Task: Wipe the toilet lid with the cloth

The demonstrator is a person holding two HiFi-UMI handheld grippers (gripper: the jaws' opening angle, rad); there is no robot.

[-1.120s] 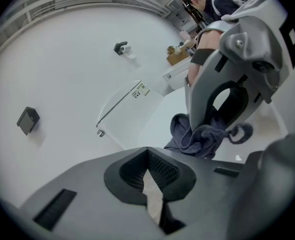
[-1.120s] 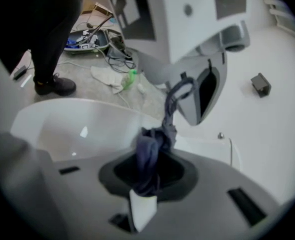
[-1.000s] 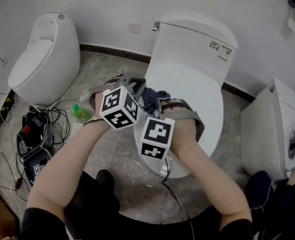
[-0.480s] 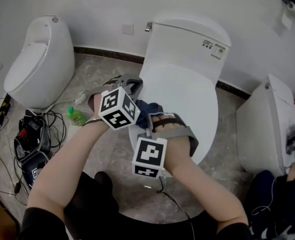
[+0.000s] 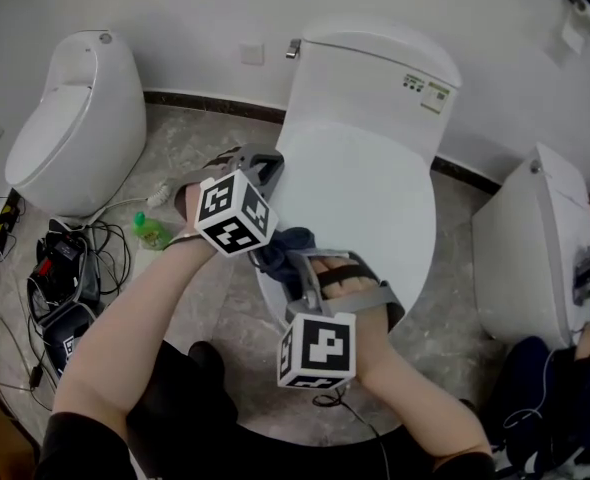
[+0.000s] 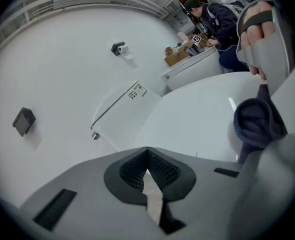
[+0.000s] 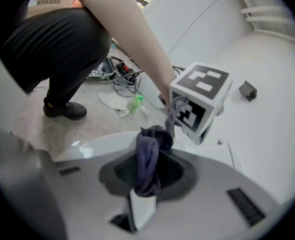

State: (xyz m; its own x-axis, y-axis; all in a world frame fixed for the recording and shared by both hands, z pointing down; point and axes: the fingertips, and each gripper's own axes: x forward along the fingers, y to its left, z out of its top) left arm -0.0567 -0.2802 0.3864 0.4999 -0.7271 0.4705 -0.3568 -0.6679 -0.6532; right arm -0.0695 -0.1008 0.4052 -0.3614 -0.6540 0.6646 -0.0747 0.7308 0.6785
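Observation:
The white toilet lid (image 5: 375, 198) is down, with the tank (image 5: 370, 73) behind it. My right gripper (image 5: 290, 263) is shut on a dark blue cloth (image 5: 280, 248) at the lid's near left edge. The right gripper view shows the cloth (image 7: 150, 154) bunched between the jaws, hanging over the lid's rim (image 7: 87, 144). My left gripper (image 5: 260, 163) hovers by the lid's left side, just above the cloth, shut on nothing. The left gripper view looks across the lid (image 6: 197, 119), with the cloth (image 6: 257, 121) at the right.
A second white toilet (image 5: 70, 108) stands at the left and a third (image 5: 540, 258) at the right. A green bottle (image 5: 150, 230) and tangled cables with devices (image 5: 65, 268) lie on the floor at the left. A person (image 6: 212, 19) sits beyond the right toilet.
My right gripper has drawn the cloth back across the lid to its near left edge. The left gripper has hardly moved.

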